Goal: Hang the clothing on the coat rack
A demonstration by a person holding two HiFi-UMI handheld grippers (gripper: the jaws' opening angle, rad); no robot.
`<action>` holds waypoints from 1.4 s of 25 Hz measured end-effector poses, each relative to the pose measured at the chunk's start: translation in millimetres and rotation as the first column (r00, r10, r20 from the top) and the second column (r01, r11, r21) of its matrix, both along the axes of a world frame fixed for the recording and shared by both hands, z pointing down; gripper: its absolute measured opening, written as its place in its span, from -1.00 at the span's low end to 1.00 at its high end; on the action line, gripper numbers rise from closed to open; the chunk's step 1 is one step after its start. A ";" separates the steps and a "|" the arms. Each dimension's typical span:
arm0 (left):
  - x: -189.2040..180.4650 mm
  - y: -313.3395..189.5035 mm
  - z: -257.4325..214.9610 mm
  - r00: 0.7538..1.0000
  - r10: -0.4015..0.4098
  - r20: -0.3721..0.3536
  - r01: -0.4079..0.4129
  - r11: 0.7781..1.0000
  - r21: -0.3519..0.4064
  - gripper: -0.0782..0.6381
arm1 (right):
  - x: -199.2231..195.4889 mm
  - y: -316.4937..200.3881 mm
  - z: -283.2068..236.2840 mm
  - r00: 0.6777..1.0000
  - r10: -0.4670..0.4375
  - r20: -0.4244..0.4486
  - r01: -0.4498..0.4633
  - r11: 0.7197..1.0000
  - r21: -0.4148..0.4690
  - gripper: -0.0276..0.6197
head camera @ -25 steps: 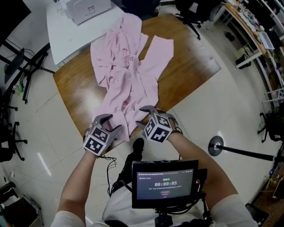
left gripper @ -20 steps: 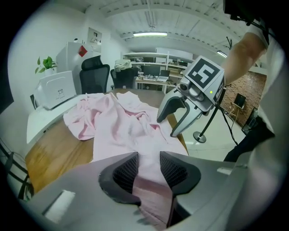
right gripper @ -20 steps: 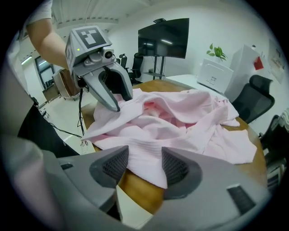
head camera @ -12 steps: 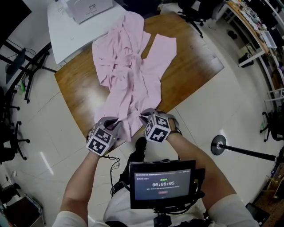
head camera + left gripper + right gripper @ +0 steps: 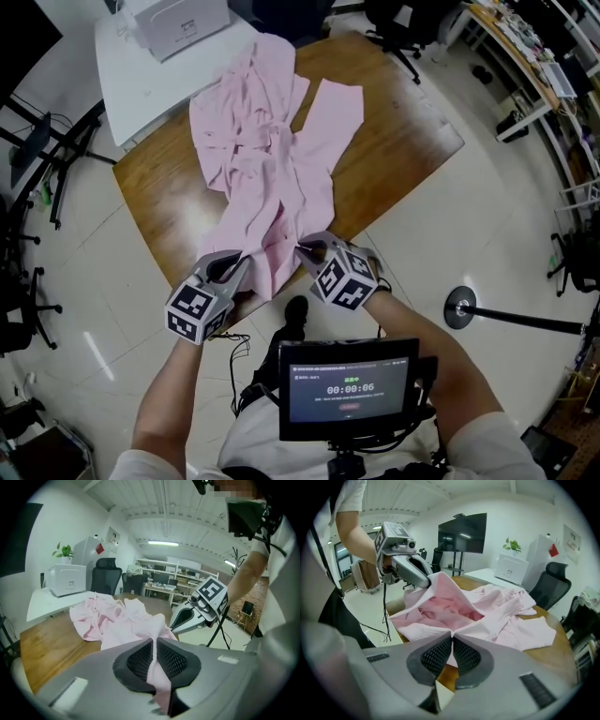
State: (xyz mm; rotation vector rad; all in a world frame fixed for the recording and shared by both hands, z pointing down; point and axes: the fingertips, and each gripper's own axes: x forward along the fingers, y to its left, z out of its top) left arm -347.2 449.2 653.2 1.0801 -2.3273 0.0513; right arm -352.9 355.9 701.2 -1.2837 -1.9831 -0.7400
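At the table [image 5: 403, 131] edge, my left gripper [image 5: 246, 263] and right gripper [image 5: 305, 251], jaws just closed, pinch the limp, light pink garment [image 5: 262, 159]; two spread holds suit it.

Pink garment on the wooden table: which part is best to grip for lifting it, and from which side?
Grip its near edge at two spaced points, coming from the person's side. The pink garment lies stretched along the table with that end at the near corner. The left gripper and right gripper have just closed on it there.
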 end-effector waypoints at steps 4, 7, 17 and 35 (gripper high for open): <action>-7.6 1.9 -27.8 0.999 -0.028 0.045 0.023 0.994 0.105 -0.71 | -3.7 -8.0 -29.2 0.998 0.061 0.035 -0.057 0.995 -0.086 -0.89; -12.5 -1.6 -50.2 0.996 -0.028 0.079 0.014 0.983 0.181 -0.71 | -5.9 -19.3 -50.2 0.992 0.117 0.055 -0.109 0.984 -0.138 -0.89; -25.6 -26.5 -117.8 0.982 0.027 0.185 -0.088 0.941 0.328 -0.72 | -20.8 -42.6 -133.8 0.955 0.257 0.151 -0.200 0.928 -0.315 -0.89; -51.0 -59.4 -261.7 0.914 0.077 0.399 -0.290 0.811 0.508 -0.73 | -32.4 -104.2 -307.8 0.798 0.484 0.359 -0.217 0.786 -0.579 -0.89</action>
